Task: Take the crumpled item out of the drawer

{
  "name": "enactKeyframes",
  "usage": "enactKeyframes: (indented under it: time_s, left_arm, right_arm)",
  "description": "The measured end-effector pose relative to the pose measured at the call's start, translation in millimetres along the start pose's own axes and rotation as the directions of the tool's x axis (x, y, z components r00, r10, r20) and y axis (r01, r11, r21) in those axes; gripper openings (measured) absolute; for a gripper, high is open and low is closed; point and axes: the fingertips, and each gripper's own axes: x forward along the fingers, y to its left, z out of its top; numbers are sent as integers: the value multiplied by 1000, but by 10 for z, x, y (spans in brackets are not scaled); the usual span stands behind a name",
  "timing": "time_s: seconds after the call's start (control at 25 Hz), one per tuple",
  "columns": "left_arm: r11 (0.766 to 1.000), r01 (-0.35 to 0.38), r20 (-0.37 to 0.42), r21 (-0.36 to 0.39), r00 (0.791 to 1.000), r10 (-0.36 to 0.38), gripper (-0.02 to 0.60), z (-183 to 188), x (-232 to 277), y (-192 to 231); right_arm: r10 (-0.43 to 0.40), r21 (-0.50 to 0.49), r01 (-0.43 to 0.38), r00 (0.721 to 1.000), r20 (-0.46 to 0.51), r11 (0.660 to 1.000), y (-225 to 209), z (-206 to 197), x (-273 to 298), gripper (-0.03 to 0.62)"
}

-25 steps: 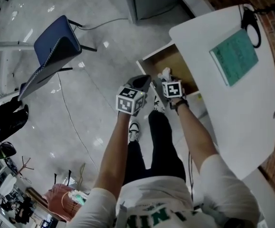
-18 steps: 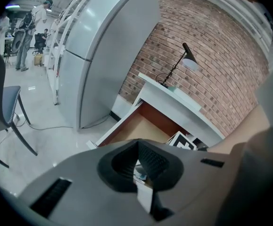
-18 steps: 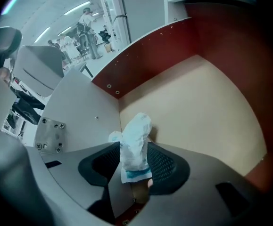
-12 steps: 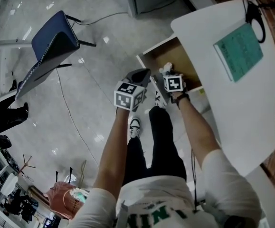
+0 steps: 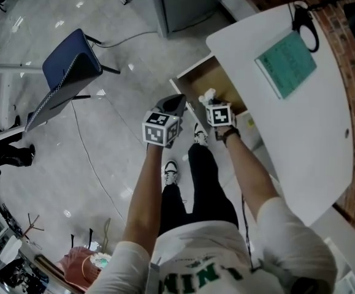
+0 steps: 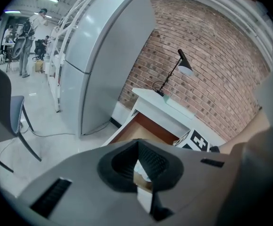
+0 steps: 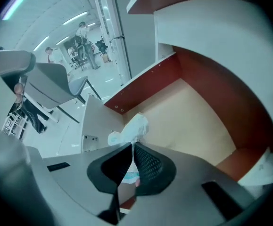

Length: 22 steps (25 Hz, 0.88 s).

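Note:
The drawer (image 5: 206, 77) stands pulled out from under the white desk (image 5: 300, 121), its light brown bottom (image 7: 193, 112) bare. The crumpled item (image 7: 132, 127), a white wad of paper, sticks out beyond my right gripper (image 7: 131, 148). That gripper's jaws are closing and their pads press on the wad. From the head view, the right gripper (image 5: 211, 101) reaches into the drawer's front, with the wad (image 5: 209, 94) at its tip. My left gripper (image 5: 179, 103) hovers just outside the drawer's front corner, over the floor. Its jaws (image 6: 137, 145) are shut with nothing in them.
A green notebook (image 5: 286, 63) and a black lamp base (image 5: 304, 24) lie on the desk. A blue chair (image 5: 70, 63) stands on the floor to the left. A grey cabinet (image 6: 103, 55) stands beyond the drawer. A brick wall (image 6: 207, 65) backs the desk. My legs are below the drawer.
The head view has shifted a little. Both grippers stay at the drawer's front, the right one's tip at the white wad.

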Motion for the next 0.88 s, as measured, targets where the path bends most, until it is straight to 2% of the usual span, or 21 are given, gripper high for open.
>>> enactKeyframes:
  time_s: [0.24, 0.36, 0.56, 0.68, 0.8, 0.88]
  left_arm:
    - [1000, 6, 39, 11, 999, -6, -6, 140, -347, -196]
    - [1000, 8, 65, 16, 998, -9, -6, 219, -564, -280]
    - [999, 3, 103, 47, 995, -8, -6, 319, -962, -447]
    - [997, -5, 147, 72, 989, -6, -6, 405, -1264, -586]
    - [995, -14, 194, 101, 981, -6, -6, 492, -1550, -720]
    - [993, -19, 224, 119, 975, -8, -6, 543, -1714, -818]
  right_arm:
    - [-7, 37, 6, 999, 45, 999, 187, 20, -498, 18]
    - [-38, 52, 34, 996, 86, 998, 243, 40, -775, 17]
    - [-47, 94, 31, 984, 175, 995, 405, 44, -1254, 15]
    - [-32, 97, 7, 966, 258, 995, 565, 97, -1615, 14]
    - [-77, 86, 50, 932, 355, 995, 578, 182, -1986, 12]
    - [-77, 93, 43, 914, 398, 995, 656, 185, -2211, 12]
